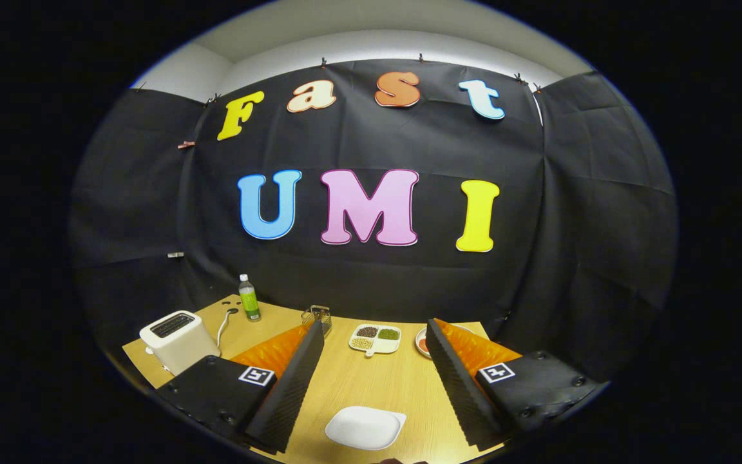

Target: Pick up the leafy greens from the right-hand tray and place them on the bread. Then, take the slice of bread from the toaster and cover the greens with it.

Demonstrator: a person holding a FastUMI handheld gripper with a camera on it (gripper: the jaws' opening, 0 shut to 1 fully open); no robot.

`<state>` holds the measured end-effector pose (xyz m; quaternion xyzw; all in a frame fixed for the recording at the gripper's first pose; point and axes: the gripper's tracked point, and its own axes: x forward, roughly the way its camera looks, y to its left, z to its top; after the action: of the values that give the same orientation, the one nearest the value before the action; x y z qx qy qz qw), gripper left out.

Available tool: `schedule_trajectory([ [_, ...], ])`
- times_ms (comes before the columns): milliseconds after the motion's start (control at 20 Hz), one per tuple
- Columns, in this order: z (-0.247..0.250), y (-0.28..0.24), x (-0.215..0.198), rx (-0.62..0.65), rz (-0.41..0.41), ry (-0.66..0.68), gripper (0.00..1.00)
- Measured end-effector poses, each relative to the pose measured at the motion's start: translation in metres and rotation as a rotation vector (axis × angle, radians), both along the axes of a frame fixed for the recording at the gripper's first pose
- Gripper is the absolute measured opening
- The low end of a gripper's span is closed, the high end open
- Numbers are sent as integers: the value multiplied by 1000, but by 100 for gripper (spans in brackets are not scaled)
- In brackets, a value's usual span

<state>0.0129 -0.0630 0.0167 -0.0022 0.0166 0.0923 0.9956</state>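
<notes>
Wooden table (371,380) under a hand-held gripper (374,374), whose two fingers are spread wide apart and hold nothing. Between the fingers, close in, lies a white plate (366,427), bare on top. Taking that plate as the landmark: beyond it, past the fingertips, sits a white divided dish (375,338) with dark, green and pale fillings. To the right of that dish, partly hidden by the right finger, is a round tray (422,341) with something reddish; no leafy greens can be made out. Far left of the plate stands a white toaster (178,340). Beyond the toaster stands a green bottle (249,298), and a small wire basket (318,317) is behind the left fingertip.
</notes>
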Motion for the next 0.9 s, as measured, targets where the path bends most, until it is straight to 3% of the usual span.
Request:
schedule_trajectory([
  [350,-23,-46,1,-14,-12,34,99],
  [900,-40,-48,18,-13,21,71,99],
])
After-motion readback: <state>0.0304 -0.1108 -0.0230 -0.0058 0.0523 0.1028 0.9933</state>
